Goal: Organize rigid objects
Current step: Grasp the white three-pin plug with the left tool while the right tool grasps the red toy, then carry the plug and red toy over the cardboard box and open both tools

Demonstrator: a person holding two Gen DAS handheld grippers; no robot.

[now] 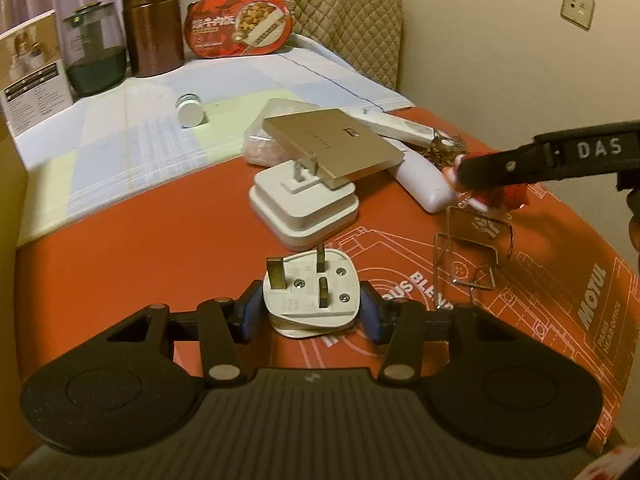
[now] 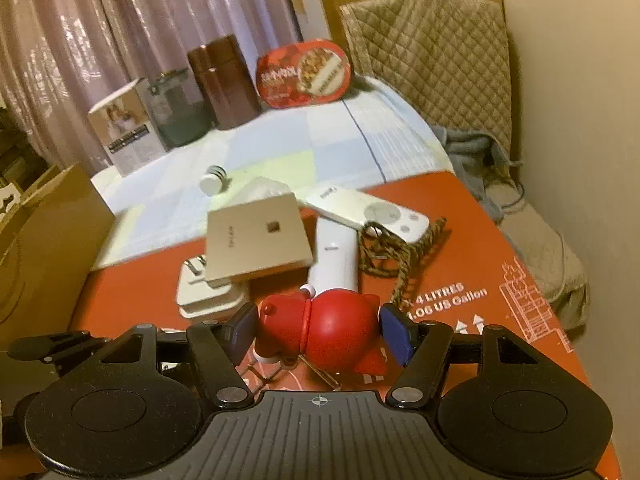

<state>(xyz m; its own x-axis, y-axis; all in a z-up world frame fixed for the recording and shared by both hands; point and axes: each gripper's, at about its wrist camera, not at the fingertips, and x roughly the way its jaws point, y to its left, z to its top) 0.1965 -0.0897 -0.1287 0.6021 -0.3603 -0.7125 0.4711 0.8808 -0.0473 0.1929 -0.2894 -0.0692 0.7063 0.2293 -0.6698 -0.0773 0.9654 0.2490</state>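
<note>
A white three-pin plug (image 1: 310,292) lies pins-up on the red mat (image 1: 160,240). My left gripper (image 1: 311,314) has its blue pads against the plug's two sides, shut on it. In the right wrist view, a red toy figure (image 2: 324,332) sits between the blue pads of my right gripper (image 2: 320,330), which is shut on it just above the mat. The left wrist view shows that gripper (image 1: 476,188) coming in from the right with the figure (image 1: 512,196). A gold flat adapter (image 1: 332,144) rests tilted on a white square charger (image 1: 304,208).
A white remote (image 2: 368,212), a long white case (image 2: 336,256) and a braided cord (image 2: 400,248) lie behind the figure. A wire stand (image 1: 468,252) is right of the plug. A small white jar (image 1: 190,110), brown canister (image 1: 154,24), glass jar (image 1: 94,52) and red food box (image 1: 240,26) stand further back.
</note>
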